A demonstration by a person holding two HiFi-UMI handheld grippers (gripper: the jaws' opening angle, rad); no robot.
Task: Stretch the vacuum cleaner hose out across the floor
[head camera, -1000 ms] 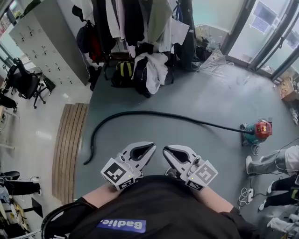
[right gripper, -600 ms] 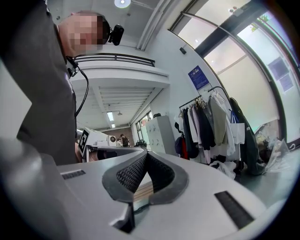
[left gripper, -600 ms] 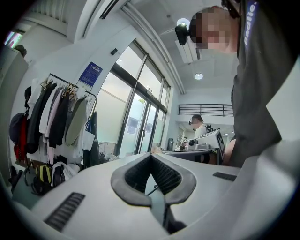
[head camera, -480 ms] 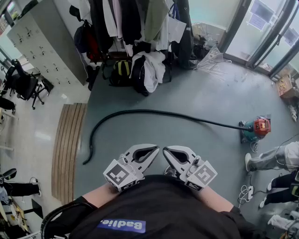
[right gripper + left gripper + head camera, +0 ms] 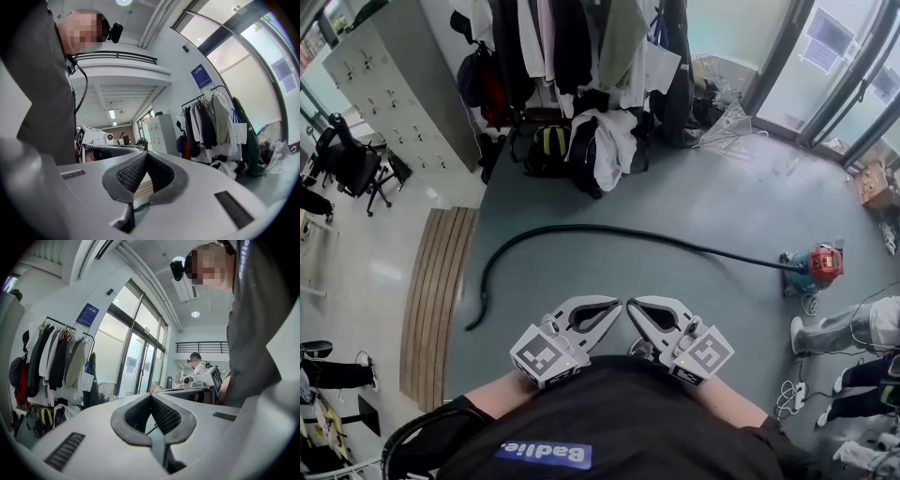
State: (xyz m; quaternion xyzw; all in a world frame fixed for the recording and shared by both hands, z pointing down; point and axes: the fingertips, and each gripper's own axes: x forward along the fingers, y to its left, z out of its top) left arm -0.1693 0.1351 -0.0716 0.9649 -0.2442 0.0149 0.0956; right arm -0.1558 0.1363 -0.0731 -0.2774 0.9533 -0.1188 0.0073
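A black vacuum hose (image 5: pixel 609 230) lies stretched across the grey floor, curling down to a free end (image 5: pixel 474 323) at the left beside the wooden strip. Its right end joins a small red and teal vacuum cleaner (image 5: pixel 817 265). My left gripper (image 5: pixel 616 307) and right gripper (image 5: pixel 632 307) are held close to my chest, tips nearly meeting, both shut with nothing between the jaws. In the left gripper view the left gripper (image 5: pixel 151 395) points level at the windows. In the right gripper view the right gripper (image 5: pixel 146 154) points level toward the lockers. Neither touches the hose.
A loaded coat rack (image 5: pixel 581 56) with bags beneath stands at the back. Grey lockers (image 5: pixel 394 84) and a black chair (image 5: pixel 352 164) are at the left. A wooden floor strip (image 5: pixel 439 300) runs down the left. A person's legs (image 5: pixel 844 328) and cables are at the right.
The left gripper has drifted a little right, toward the right gripper, so the tips now almost touch. The hose and vacuum cleaner lie as before.
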